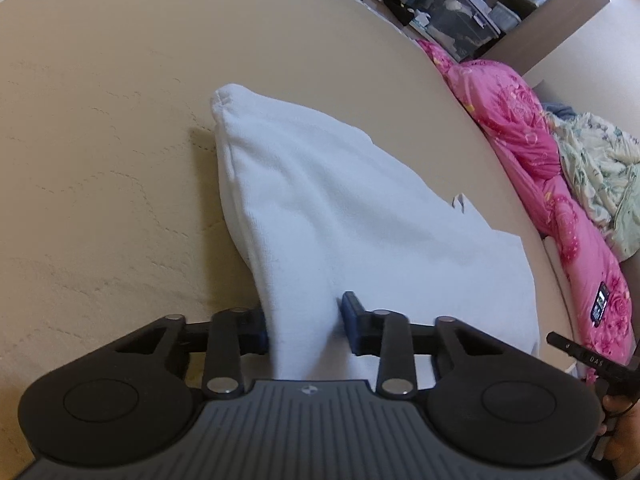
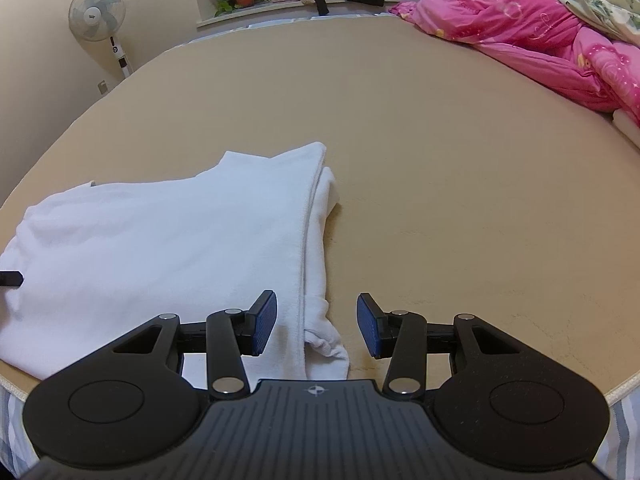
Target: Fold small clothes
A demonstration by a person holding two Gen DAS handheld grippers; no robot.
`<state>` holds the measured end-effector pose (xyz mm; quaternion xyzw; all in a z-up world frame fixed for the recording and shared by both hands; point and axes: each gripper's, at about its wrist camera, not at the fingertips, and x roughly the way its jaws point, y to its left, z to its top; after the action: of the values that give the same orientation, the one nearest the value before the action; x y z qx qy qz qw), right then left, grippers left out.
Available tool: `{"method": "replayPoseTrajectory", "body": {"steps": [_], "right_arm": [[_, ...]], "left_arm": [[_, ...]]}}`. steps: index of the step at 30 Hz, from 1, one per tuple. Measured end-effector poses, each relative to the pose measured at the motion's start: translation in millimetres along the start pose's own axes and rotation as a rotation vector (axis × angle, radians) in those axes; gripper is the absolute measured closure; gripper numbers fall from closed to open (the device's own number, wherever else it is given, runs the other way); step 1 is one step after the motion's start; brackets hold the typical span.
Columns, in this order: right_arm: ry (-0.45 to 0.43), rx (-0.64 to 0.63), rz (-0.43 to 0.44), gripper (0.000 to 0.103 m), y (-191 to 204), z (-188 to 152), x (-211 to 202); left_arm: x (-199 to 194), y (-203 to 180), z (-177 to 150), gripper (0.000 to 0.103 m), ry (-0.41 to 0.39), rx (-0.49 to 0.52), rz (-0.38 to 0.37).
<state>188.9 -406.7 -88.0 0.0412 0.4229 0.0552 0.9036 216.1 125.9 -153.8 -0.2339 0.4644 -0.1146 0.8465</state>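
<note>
Left tongs (image 1: 306, 326) pinch garment (image 1: 340, 216) edge

- A tan bed (image 2: 440, 168) is seen as the carrying surface.
- A folded white garment (image 2: 168, 240) is laid near its front edge.
- A pink quilt (image 2: 520, 36) is heaped at the far side.

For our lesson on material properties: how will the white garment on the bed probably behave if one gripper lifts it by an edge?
The white garment is probably floppy: it lies in soft, rounded folds on the bed, so lifted parts would likely droop. It looks light for its size. The stacked layers along its edge may slide apart, since nothing visibly pins them. The left gripper straddles a raised fold, suggesting it bunches easily.
</note>
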Motion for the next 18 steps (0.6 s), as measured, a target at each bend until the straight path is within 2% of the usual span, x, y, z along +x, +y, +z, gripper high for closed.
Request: {"method": "replayPoseTrajectory", "body": {"steps": [3, 6, 9, 14, 18], "right_arm": [[0.001, 0.010, -0.001, 0.057, 4, 1, 2], [-0.004, 0.051, 0.001, 0.057, 7, 4, 0], [-0.024, 0.091, 0.006, 0.057, 10, 7, -4], [-0.080, 0.121, 0.003, 0.057, 15, 11, -14], [-0.121, 0.109, 0.038, 0.057, 15, 20, -28]], "left_arm": [[0, -13, 2, 0.082, -0.007, 0.048, 0.020], [-8, -22, 2, 0.084, -0.018, 0.099, 0.040], [-21, -23, 3, 0.086, -0.031, 0.096, 0.023], [-57, -23, 7, 0.087, -0.092, 0.152, -0.052], [-81, -3, 7, 0.087, -0.098, 0.124, -0.016]]}}
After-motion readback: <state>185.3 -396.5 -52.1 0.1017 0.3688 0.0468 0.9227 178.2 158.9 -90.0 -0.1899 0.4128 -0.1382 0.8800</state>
